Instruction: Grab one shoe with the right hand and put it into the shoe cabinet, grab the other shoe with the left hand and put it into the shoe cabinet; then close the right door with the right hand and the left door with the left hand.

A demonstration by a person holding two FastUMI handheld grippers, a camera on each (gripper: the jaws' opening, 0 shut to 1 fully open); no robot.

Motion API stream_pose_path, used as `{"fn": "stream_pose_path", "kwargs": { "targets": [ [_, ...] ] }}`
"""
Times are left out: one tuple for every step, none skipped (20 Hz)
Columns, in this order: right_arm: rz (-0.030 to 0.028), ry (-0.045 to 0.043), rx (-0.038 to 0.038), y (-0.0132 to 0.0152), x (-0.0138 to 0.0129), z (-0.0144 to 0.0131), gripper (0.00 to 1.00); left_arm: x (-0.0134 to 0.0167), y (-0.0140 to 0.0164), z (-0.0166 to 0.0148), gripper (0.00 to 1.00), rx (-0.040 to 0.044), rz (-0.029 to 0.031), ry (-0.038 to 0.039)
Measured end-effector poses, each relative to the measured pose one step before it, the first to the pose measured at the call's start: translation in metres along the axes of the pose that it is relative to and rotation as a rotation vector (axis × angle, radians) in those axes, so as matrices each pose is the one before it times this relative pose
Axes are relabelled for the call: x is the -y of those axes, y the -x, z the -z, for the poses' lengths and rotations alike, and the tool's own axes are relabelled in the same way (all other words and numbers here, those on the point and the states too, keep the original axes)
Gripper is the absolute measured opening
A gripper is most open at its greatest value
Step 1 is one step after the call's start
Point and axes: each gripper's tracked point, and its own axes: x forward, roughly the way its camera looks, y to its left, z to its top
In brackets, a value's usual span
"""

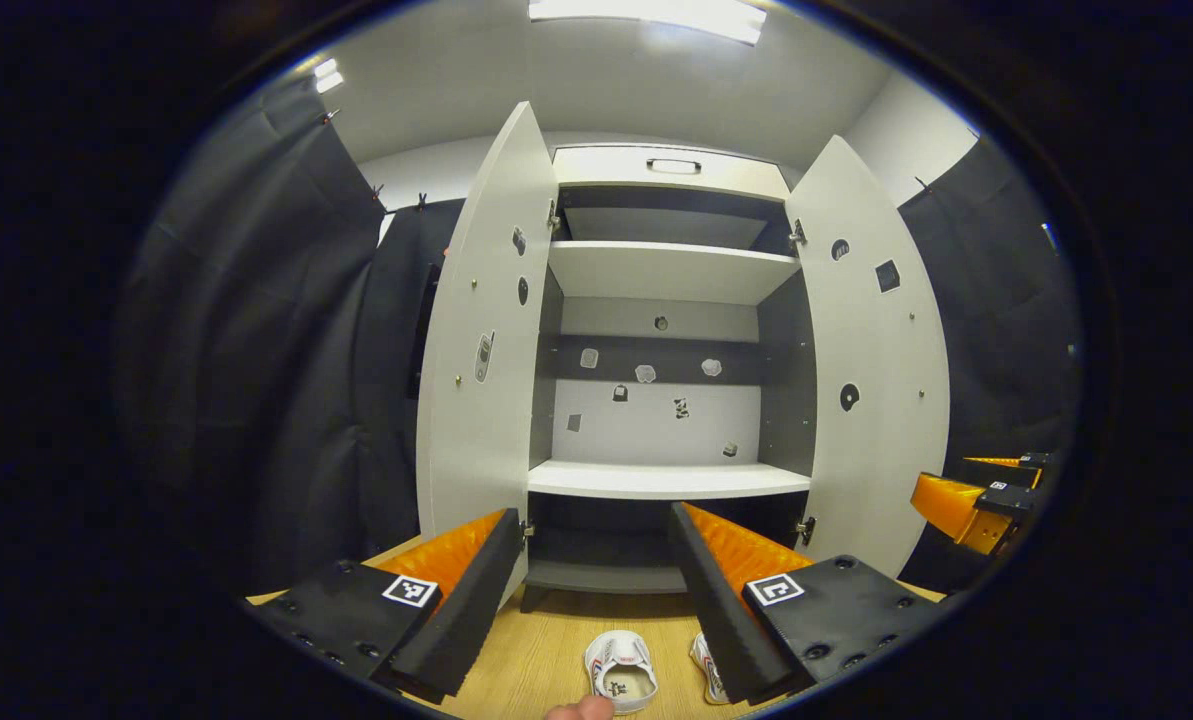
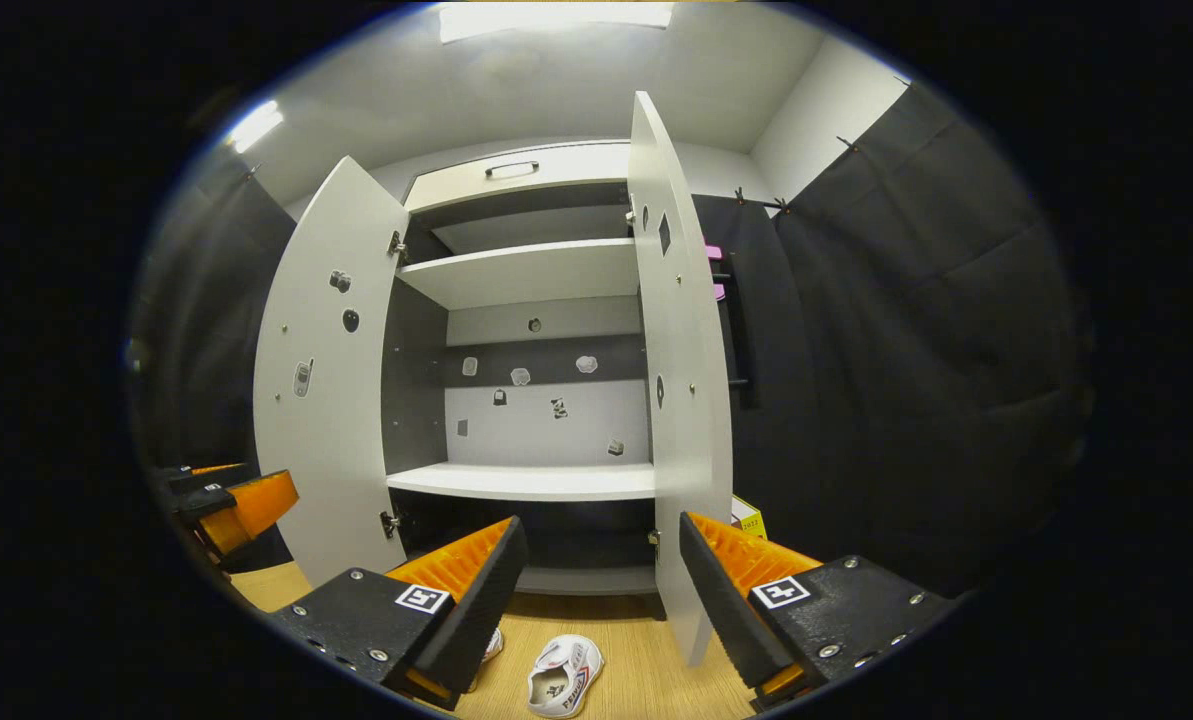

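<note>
Two white shoes (image 1: 620, 673) (image 1: 708, 667) | cabinet (image 1: 668, 480): two doors (image 1: 483, 340) (image 1: 871, 360) open

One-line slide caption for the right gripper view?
Open right hand-held gripper faces the shoe cabinet, both doors open, two white shoes on the wooden floor below.

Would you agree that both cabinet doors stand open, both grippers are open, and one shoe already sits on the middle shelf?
Not quite: the middle shelf holds no shoe. Both shoes lie on the floor before the cabinet, as the left gripper view shows. Both doors stand open, and the left gripper and right gripper are open.
</note>
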Motion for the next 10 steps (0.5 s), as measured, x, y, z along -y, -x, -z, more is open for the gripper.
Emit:
{"fn": "stream_pose_path", "kwargs": {
  "targets": [
    [-0.00441,-0.00015,-0.00019,-0.0002,-0.00057,-0.00059,0.94,-0.00103,-0.00001,-0.00041,0.96,0.00251,-0.00279,0.00216],
    [-0.0023,0.00148,0.00178,-0.00127,-0.00052,-0.00065,0.94,-0.00073,0.00065,-0.00023,0.96,0.00225,-0.0041,0.00151],
    [-0.00007,0.00275,0.00079,-0.0004,0.00103,-0.00113,0.94,-0.00066,0.0,-0.00071,0.99,0.00172,-0.00565,0.00224],
    [0.00072,0.00386,0.00175,-0.00096,0.00059,-0.00093,0.94,-0.00141,-0.00115,0.00011,0.99,0.00076,-0.00366,0.00342],
    [0.00065,0.00393,0.00348,-0.00136,0.00031,-0.00156,0.94,-0.00105,-0.00008,-0.00036,0.96,0.0007,-0.00257,0.00314],
    [0.00035,0.00479,0.00354,-0.00104,0.00023,-0.00133,0.94,-0.00169,-0.00089,-0.00011,0.96,0.00071,-0.00383,0.00021],
    [0.00075,0.00497,0.00035,-0.00308,0.00049,0.00072,0.94,-0.00038,0.00034,-0.00027,0.96,-0.00201,-0.002,-0.00307],
    [-0.00023,0.00395,-0.00311,-0.00276,0.00004,0.00116,0.94,0.00032,-0.00014,-0.00188,0.96,0.00148,-0.00087,-0.00443],
    [-0.0032,0.00005,-0.00233,-0.00243,-0.0006,0.00085,0.94,0.00035,-0.00084,-0.00273,0.96,0.0072,0.00119,-0.00259],
    [-0.00438,-0.00347,0.0012,-0.0016,-0.00196,0.00064,0.94,-0.00044,-0.00047,-0.00244,0.96,0.00695,0.00041,-0.00137]
  ]
}}
